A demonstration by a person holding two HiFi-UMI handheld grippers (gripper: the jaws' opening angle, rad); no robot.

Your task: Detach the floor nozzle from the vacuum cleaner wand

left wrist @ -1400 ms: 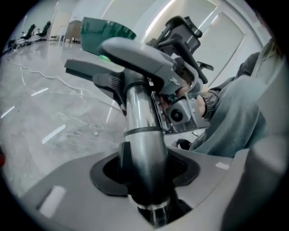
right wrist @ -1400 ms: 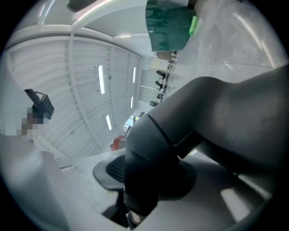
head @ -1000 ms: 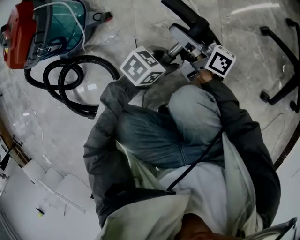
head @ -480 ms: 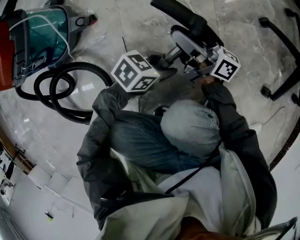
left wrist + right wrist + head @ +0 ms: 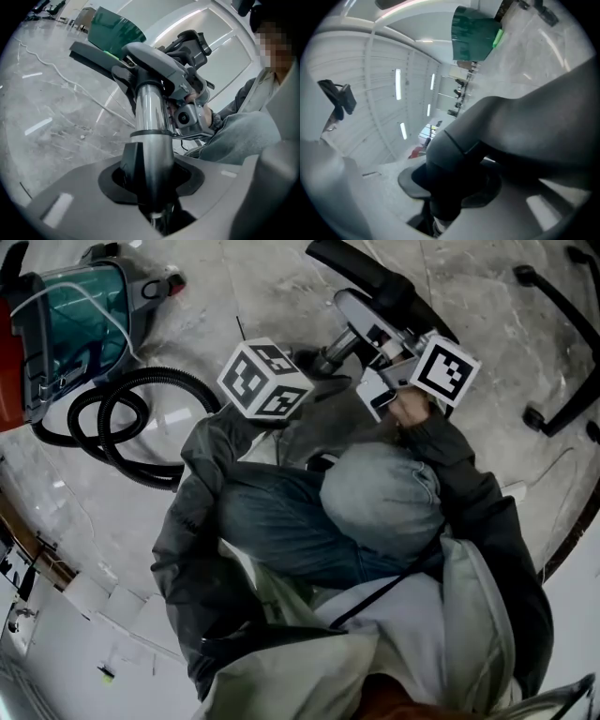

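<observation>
1. Floor nozzle [image 5: 375,282]: on the floor at the far side, right of centre, not yet parted from the wand [image 5: 335,350]. Flat dark bar for a head, with a pale grey neck of moulded plastic curving back into the tube.
2. Bright polished metal for the wand, round and smooth, ringed by a dark plastic collar. Slants from the nozzle's neck toward the near left.
3. Clamped on that tube just below the collar: left gripper [image 5: 149,185], jaws just drawn closer, metal seated in the notch of the black pads. Probably set there to brace the tube against a pull.
4. Closed round the dark curved neck on the nozzle's side of the joint: right gripper [image 5: 450,187], jaws lately eased a touch wider yet filled by the neck. Judged a hold on the part to be drawn or twisted off, with one grip on each side of the joint so that the halves can come apart.
5. Below both tools, near: a bent knee [image 5: 384,493] in soft denim, suggesting a crouch close over the work.
6. Further out: glossy grey veined floor [image 5: 234,296]; ribbed black hose [image 5: 141,423] looped at left; cleaner body [image 5: 80,315] with a translucent teal bin, far left.
</observation>
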